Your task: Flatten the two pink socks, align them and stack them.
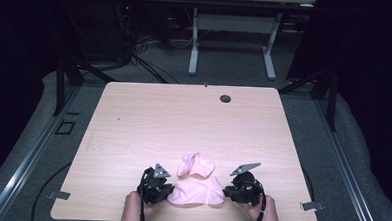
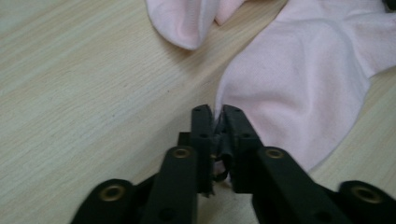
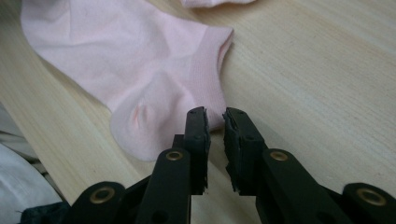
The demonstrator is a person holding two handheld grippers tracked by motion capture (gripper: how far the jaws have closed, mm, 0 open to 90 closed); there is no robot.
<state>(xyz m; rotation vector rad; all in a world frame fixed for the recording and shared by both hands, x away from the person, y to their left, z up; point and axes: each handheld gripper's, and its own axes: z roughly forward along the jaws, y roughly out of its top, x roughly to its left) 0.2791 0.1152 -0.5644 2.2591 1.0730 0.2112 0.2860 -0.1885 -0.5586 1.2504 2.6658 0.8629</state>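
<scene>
At six o'clock on the counter (image 1: 133, 118), we pinch the flat sock (image 1: 198, 192): left hand-held gripper (image 2: 216, 114) narrow on its edge, right hand-held gripper (image 3: 215, 116) narrowly parted, gripping nothing. Second sock (image 1: 195, 164) crumpled at twelve, pairing undone.

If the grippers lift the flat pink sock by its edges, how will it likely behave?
The sock would probably sag and fold, since it lies limp and creased on the table. It looks thin, so likely very light. The knit seems unlikely to slide from the left gripper.
</scene>
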